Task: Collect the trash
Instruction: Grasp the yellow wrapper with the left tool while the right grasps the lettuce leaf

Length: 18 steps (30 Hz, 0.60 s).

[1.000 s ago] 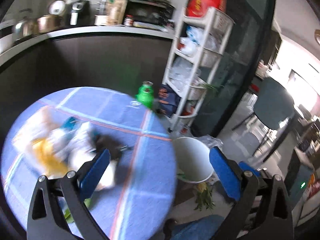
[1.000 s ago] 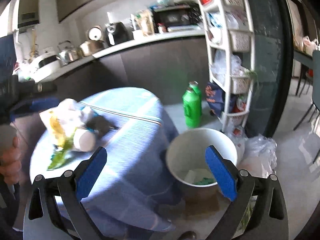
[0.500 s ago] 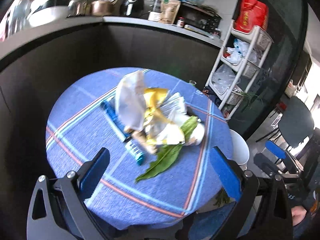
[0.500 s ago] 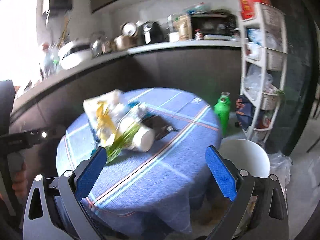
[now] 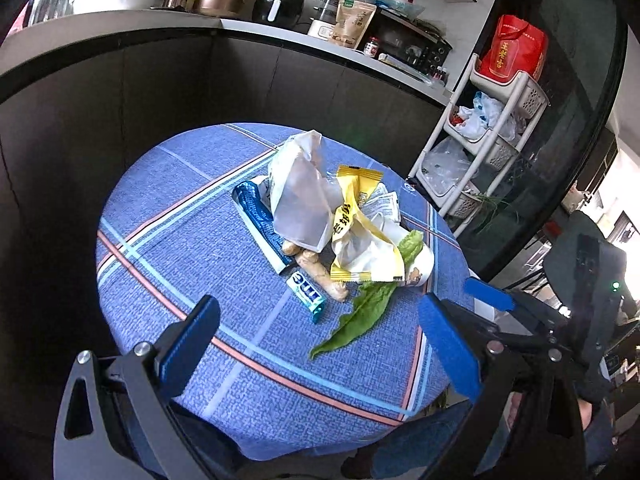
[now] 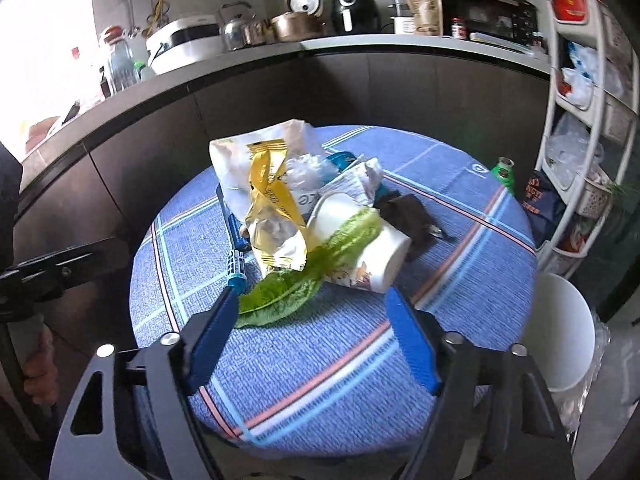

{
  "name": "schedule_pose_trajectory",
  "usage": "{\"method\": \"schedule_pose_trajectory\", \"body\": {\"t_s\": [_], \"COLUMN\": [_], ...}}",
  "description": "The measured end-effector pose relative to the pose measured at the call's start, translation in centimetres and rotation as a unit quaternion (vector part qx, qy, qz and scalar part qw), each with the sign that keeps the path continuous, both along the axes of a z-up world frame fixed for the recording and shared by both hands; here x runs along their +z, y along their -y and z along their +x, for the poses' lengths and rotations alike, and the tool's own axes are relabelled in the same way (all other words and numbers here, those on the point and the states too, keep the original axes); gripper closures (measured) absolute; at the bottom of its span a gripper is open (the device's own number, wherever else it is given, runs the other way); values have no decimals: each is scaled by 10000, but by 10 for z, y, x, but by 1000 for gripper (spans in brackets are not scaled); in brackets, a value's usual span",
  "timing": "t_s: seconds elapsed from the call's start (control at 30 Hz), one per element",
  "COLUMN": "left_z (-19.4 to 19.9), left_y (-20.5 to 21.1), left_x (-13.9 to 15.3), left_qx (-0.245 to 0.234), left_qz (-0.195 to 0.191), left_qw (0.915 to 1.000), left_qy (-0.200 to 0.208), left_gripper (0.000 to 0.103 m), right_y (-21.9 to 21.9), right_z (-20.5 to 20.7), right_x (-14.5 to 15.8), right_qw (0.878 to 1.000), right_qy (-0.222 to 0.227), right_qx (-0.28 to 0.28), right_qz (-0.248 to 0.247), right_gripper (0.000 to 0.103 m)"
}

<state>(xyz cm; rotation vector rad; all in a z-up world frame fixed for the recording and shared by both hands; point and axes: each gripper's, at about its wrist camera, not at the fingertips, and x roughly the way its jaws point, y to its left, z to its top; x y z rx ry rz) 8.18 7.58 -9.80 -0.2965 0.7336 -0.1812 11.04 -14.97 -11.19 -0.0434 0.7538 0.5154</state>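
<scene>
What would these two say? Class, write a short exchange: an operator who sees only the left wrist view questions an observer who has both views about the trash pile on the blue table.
Operator: Is anything hidden behind the white cup?
Observer: Yes. The right wrist view shows a dark brown crumpled item lying on the cloth right beside the tipped cup, on its far side.
Operator: I cannot make out a bin. Is there one?
Observer: Yes. A white bin stands on the floor beside the table, at the right in that view.
</scene>
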Motion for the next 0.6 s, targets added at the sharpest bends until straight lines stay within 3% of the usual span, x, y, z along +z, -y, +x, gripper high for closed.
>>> {"method": "schedule_pose_trajectory", "body": {"t_s": [0.1,0.13,0.23,0.47,0.53,0.6], "left_z": [15,22,45,104,116,128], "left_y": [3,6,17,34,39,45], "left_x": [3,4,0,-6,-8,-11], "left_qx": [-265,-363,-580,-577,-644,-733], "left_qz": [-116,-150,-122,-127,-79,9], "left_qw": [9995,9992,9982,9983,9979,9972], "left_qy": [83,111,83,-29,-77,-157], "left_gripper": [17,25,37,38,48,50], "right_y": [-1,-2,-2,2,2,2], "right_z": [4,6,9,19,21,25], "right_x": [-5,-8,-19,-32,-35,-38], "right_qw": [10000,9999,9995,9985,9983,9977], "right_qy": [-71,-131,-305,-552,-584,-662], "right_qx": [9,9,31,-50,-51,-61], "right_qz": [-13,-28,-99,0,28,101], "right_gripper": [51,57,66,66,66,66]}}
